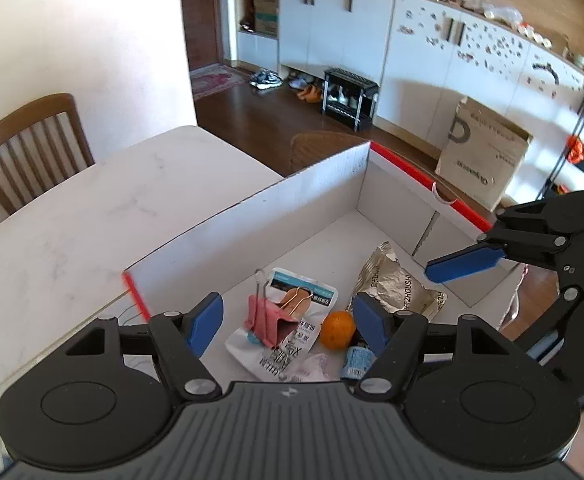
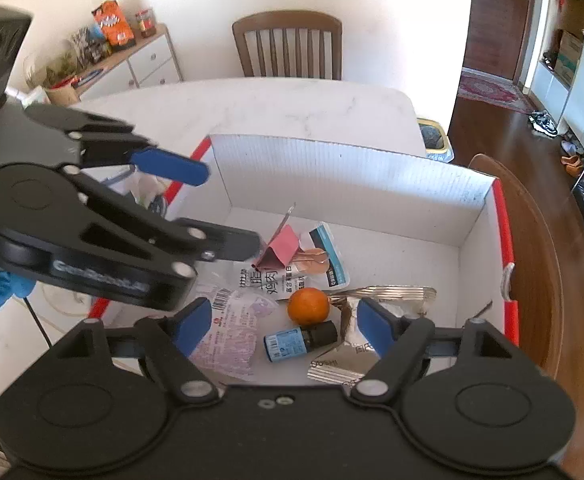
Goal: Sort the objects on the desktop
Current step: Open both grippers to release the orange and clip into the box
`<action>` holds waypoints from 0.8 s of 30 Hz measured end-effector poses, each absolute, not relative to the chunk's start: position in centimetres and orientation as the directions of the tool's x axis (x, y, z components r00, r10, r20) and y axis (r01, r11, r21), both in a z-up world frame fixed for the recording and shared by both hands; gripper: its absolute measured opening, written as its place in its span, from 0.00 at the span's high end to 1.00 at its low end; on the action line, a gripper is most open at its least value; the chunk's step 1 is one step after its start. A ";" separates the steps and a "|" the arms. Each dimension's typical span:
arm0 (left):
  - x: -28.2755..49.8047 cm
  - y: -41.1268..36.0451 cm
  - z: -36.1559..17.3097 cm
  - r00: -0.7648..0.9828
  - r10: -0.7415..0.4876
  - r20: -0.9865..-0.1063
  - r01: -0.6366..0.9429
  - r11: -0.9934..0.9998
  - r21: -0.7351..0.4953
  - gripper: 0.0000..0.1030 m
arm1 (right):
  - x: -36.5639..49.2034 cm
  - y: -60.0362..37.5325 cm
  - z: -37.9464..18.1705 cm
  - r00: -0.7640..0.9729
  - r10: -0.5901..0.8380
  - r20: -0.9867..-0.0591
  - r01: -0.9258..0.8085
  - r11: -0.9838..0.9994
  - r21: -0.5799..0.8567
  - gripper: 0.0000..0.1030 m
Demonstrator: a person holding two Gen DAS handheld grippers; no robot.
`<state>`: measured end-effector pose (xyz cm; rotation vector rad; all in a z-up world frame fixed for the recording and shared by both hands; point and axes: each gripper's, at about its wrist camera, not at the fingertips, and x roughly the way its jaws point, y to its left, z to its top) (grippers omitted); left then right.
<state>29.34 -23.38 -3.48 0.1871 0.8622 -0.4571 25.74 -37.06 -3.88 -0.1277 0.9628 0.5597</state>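
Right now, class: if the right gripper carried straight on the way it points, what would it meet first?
Probably the small blue-labelled bottle, lying just beyond the open right gripper, with the orange beside it; depth is uncertain.

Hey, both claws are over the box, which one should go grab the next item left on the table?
Probably left. The left claw hangs open over the box's table-side wall; the right claw is open above the orange, further inside. No loose item is visible, though.
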 end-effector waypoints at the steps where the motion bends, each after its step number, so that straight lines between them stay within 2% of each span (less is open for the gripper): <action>1: 29.0 -23.0 -3.3 0.566 -0.312 -0.763 0.450 0.892 -0.031 0.31 | 25.5 -37.2 -3.7 0.447 0.397 -0.801 -0.503 0.853 0.142 0.21; 9: 26.0 -20.4 -2.2 0.593 -0.324 -0.737 0.428 0.902 -0.051 0.31 | 23.7 -37.2 -3.0 0.478 0.418 -0.773 -0.469 0.865 0.177 0.16; 12: 24.5 -19.1 -1.7 0.608 -0.335 -0.720 0.420 0.905 -0.065 0.24 | 23.0 -36.7 -2.7 0.494 0.413 -0.765 -0.451 0.874 0.181 0.15; 24: 19.4 -12.8 -1.4 0.629 -0.348 -0.695 0.385 0.916 -0.111 0.22 | 20.3 -34.2 -1.6 0.552 0.404 -0.730 -0.346 0.907 0.240 0.14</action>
